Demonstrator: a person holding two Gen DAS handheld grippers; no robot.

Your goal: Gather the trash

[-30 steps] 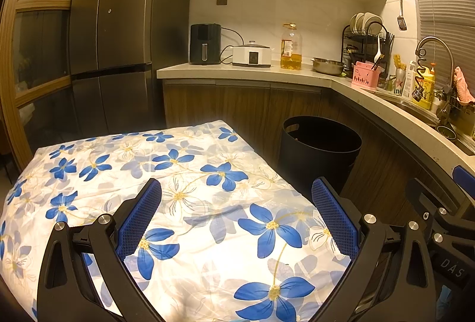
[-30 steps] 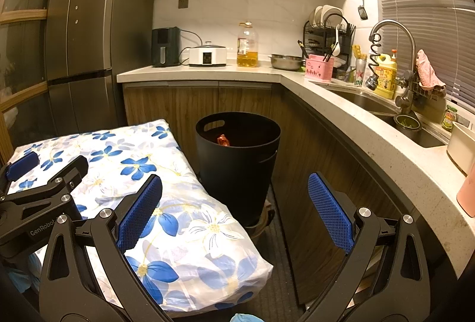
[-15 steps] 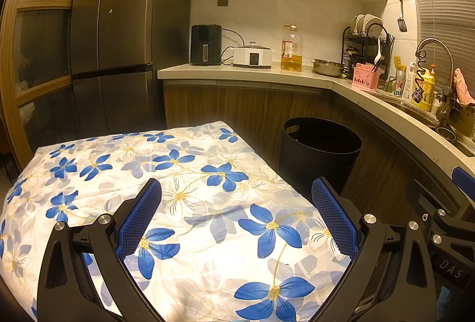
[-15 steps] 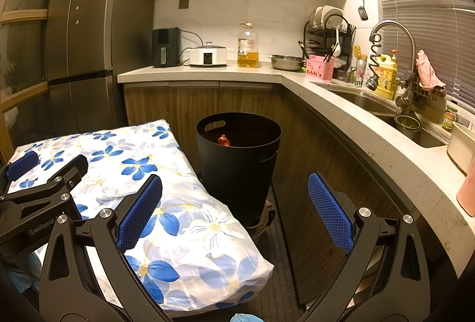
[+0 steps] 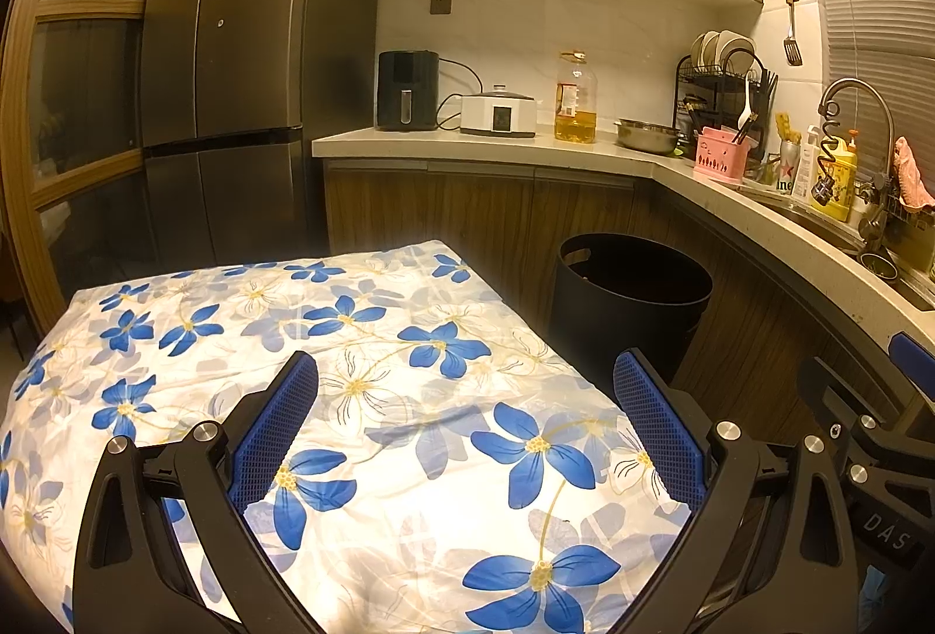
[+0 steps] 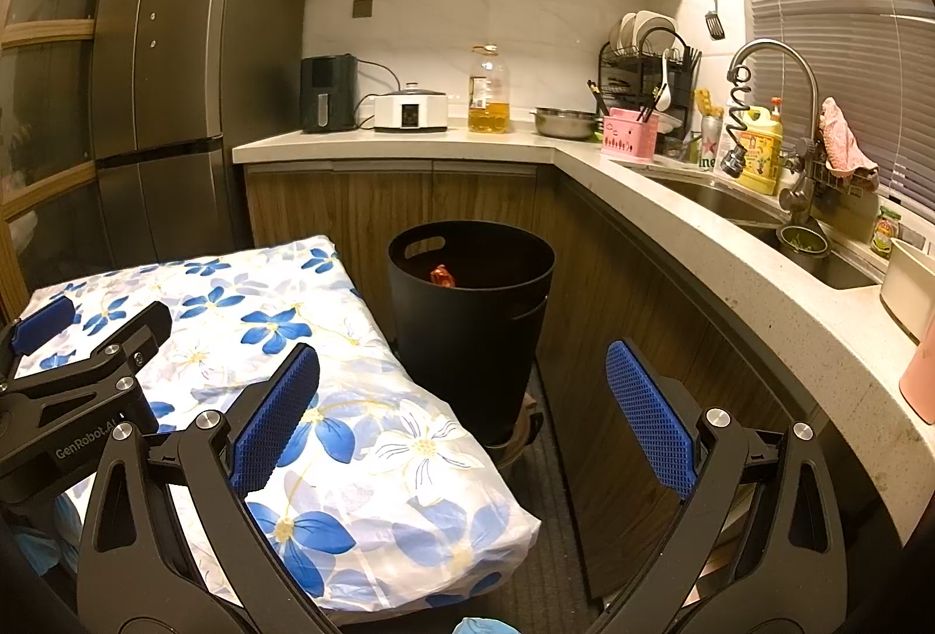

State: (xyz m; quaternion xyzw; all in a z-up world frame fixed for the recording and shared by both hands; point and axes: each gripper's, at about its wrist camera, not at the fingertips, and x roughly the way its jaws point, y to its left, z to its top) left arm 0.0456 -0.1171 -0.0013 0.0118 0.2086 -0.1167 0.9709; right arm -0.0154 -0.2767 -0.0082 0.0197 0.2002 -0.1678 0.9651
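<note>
A black round bin (image 6: pixel 470 318) stands on the floor against the wooden cabinets, and a red-orange scrap of trash (image 6: pixel 442 276) lies inside it. In the left wrist view the bin (image 5: pixel 631 307) sits beyond the table's far right corner, its inside hidden. My left gripper (image 5: pixel 467 429) hangs open over the flowered tablecloth (image 5: pixel 350 342) with nothing between its blue pads. My right gripper (image 6: pixel 461 412) is open too, held before the bin above the table's right edge. The left gripper (image 6: pixel 76 371) shows at the far left of the right wrist view.
The table under the blue-flower cloth (image 6: pixel 327 400) fills the left. A curved countertop (image 6: pixel 730 248) runs along the right with a sink (image 6: pixel 719 201), dish rack (image 6: pixel 643 79), oil bottle (image 6: pixel 488 90) and appliances. A tall dark fridge (image 5: pixel 234 79) stands at the back left.
</note>
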